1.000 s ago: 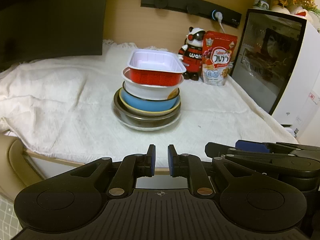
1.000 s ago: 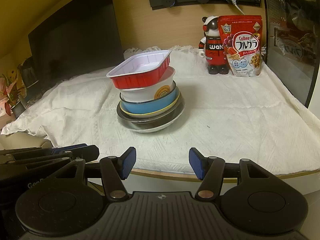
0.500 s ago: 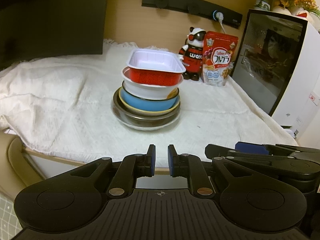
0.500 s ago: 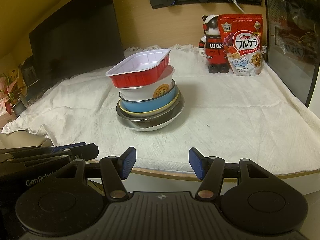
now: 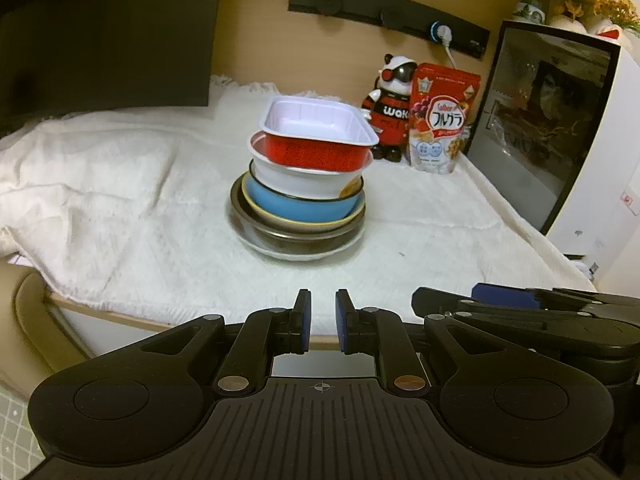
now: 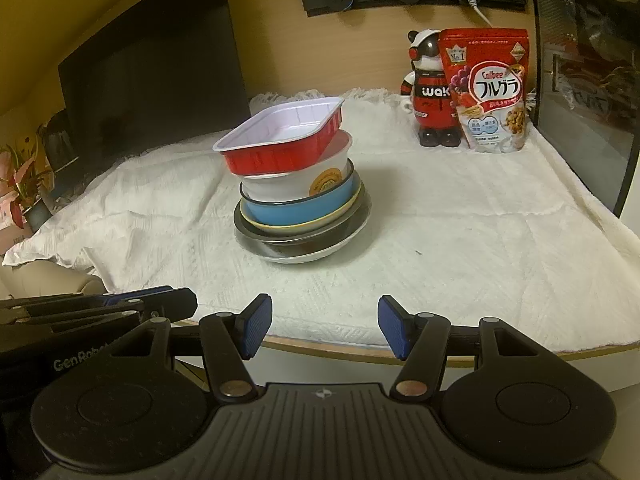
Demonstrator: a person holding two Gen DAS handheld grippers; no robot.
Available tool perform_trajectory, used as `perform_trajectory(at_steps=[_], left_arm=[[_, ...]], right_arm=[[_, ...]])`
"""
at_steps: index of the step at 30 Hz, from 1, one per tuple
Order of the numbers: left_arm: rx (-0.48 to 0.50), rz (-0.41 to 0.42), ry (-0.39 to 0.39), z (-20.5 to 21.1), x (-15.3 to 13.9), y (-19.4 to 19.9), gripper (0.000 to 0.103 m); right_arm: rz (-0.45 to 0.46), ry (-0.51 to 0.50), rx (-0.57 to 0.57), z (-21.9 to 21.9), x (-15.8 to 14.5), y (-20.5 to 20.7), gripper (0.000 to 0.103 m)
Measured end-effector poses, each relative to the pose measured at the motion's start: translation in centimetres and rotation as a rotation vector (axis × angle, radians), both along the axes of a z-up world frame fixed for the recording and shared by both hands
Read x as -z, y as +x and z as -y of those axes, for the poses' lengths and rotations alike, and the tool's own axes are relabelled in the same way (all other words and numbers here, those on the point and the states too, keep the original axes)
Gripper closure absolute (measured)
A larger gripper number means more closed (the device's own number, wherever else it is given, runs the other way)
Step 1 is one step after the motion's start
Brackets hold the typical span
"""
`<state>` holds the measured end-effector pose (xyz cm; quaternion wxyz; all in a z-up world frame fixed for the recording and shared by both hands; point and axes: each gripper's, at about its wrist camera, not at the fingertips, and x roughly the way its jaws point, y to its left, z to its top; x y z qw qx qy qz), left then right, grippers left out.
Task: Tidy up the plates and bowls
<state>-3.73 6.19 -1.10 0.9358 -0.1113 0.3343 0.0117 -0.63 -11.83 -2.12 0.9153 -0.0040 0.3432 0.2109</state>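
Taking the stack of dishes [image 5: 298,196] as the landmark, a dark screen [image 5: 104,36] stood far to its left, against the wall. The stack itself sat mid-table on the white cloth [image 5: 120,184]: a glass bowl [image 5: 296,242] at the bottom, then a yellow-rimmed plate [image 5: 304,225], a blue bowl [image 5: 296,204], a white bowl [image 5: 296,182], and a red rectangular tray [image 5: 316,136] on top, resting slightly askew. Behind and to the right of the stack stood a panda figurine [image 5: 390,112], with a cereal bag [image 5: 440,120] just beside it.

In front of the stack, off the table edge, the left gripper [image 5: 322,320] was nearly closed with nothing between its pads. The right gripper [image 6: 322,326], to the right of the left one, stood partly open and empty too.

Judged from this, the stacking looked finished or almost so: every dish in view was nested in one pile and neither gripper touched it. Straightening the tilted tray might be all that remained.
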Motion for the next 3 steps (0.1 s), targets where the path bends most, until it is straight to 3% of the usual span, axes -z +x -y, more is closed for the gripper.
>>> perform_trajectory(at_steps=[3], left_arm=[[-0.02,-0.019,-0.023,-0.66,0.4,0.32,0.087]], right_arm=[[-0.007,-0.008,-0.004,-0.42,0.09,0.4,0.044]])
